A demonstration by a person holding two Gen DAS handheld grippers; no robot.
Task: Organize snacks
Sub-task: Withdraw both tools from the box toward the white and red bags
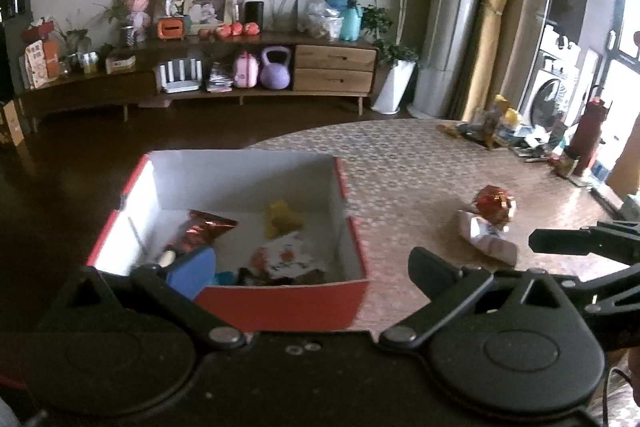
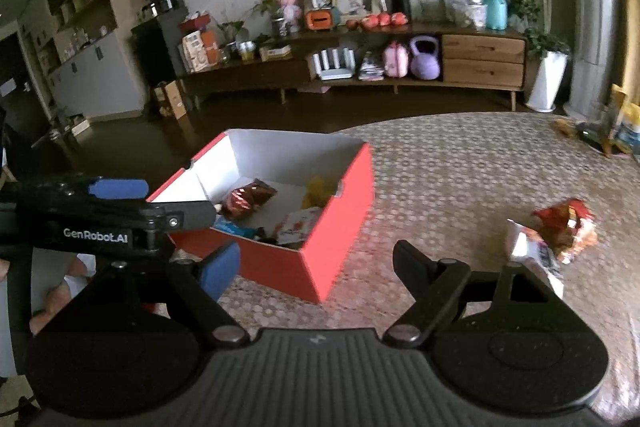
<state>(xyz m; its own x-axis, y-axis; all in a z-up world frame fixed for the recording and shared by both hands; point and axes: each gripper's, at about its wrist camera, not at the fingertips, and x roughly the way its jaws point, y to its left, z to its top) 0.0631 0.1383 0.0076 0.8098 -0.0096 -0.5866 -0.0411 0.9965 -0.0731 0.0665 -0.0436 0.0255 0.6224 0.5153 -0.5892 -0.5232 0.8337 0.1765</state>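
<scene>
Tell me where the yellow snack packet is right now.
The yellow snack packet lies inside the red box, toward its far right corner, beyond the white-and-red packet and right of the shiny red-brown wrapper.

The box [image 2: 320,259] is red outside, white inside; the worktop [image 2: 460,163] carries a beige honeycomb pattern; fingers [image 2: 219,273] wear blue pads.

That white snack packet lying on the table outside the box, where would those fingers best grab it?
Probably by the near crimped end of the white packet, coming from above with the right gripper, which is open and closest. The packet lies flat, its far end tucked against the red snack bag, so the near edge looks freest.
</scene>
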